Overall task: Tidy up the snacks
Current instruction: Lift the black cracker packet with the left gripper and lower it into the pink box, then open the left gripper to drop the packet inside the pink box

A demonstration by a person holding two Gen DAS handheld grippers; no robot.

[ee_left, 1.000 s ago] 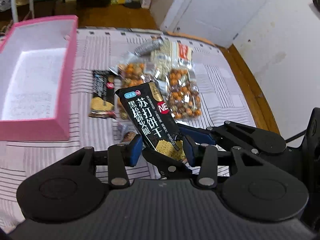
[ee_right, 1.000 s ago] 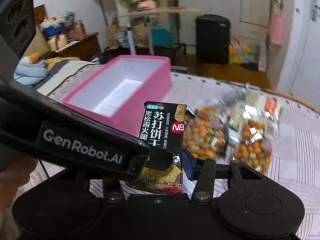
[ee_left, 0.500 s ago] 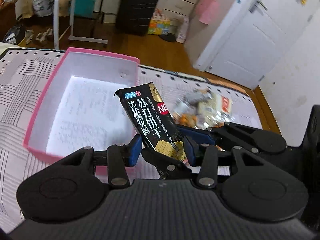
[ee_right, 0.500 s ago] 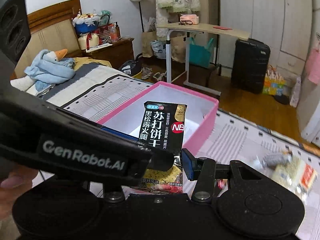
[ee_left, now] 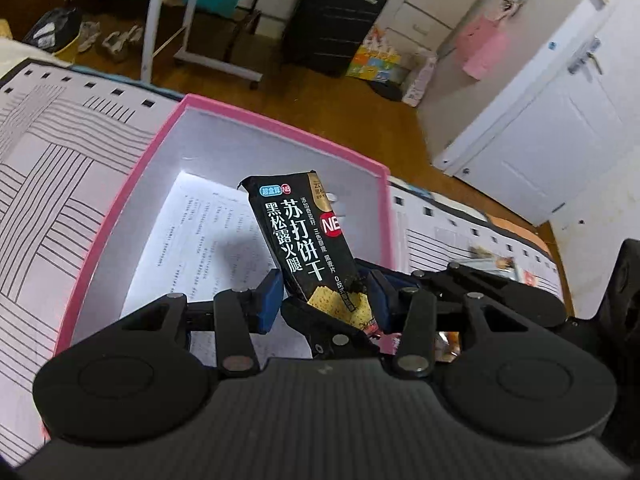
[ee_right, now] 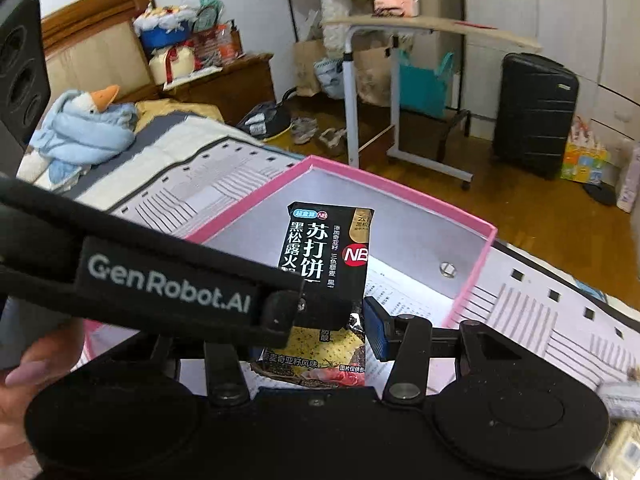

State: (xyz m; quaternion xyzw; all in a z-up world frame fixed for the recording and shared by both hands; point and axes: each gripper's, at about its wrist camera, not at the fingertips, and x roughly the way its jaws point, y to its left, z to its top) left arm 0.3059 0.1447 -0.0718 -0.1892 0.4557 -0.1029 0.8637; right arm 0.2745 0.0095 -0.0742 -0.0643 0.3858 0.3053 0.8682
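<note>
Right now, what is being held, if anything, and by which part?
The black cracker packet, by its lower end, between the left gripper's pads. The right gripper's visible pad touches that end; its grip is unclear.

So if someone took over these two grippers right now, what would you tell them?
Left gripper: shut on the black soda cracker packet, held tilted over the open pink box.
Right gripper: at the same packet. One finger is hidden, so its grip is unclear.
Done: the packet is above the box; no snack is visible inside.
Left: release it into the box, then probably fetch the other snack packets lying beyond the box.
</note>
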